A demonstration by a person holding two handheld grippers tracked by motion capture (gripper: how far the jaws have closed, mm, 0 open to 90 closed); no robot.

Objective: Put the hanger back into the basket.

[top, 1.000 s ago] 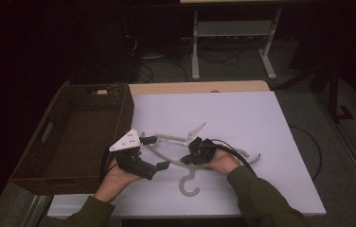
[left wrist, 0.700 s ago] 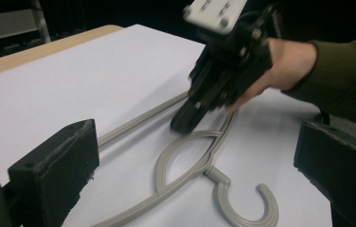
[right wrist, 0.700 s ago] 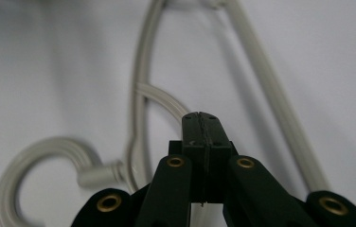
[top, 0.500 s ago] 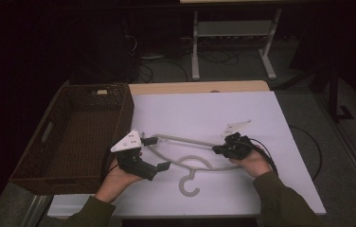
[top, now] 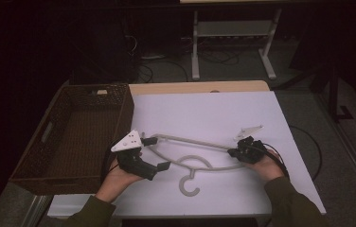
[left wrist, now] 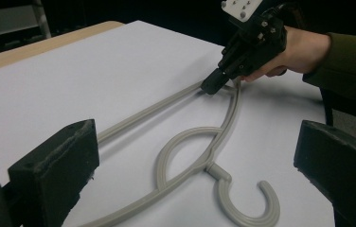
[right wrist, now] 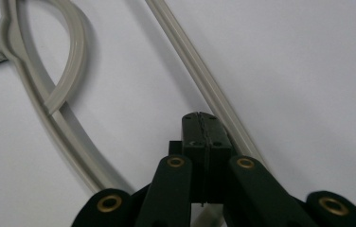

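On the white counter (top: 204,113) a grey plastic hanger (top: 192,152) is lying flat, its smooth slim arms spreading wide and its round hook curling toward the near edge; we are seeing our left claw (top: 151,153) standing wide open around the hanger's left end, the blocky black matte pads (left wrist: 55,168) either side of the arm without pressing on it; our right claw (top: 233,152) is resting at the hanger's right end, its black jaws pressed flat together with no gap; in the right gripper view their joined tip is sitting between the two converging grey arms, and we cannot tell whether anything is pinched there. Just beside the counter, on its left, a dark woven wicker basket (top: 119,106) is sitting, rectangular and deep.
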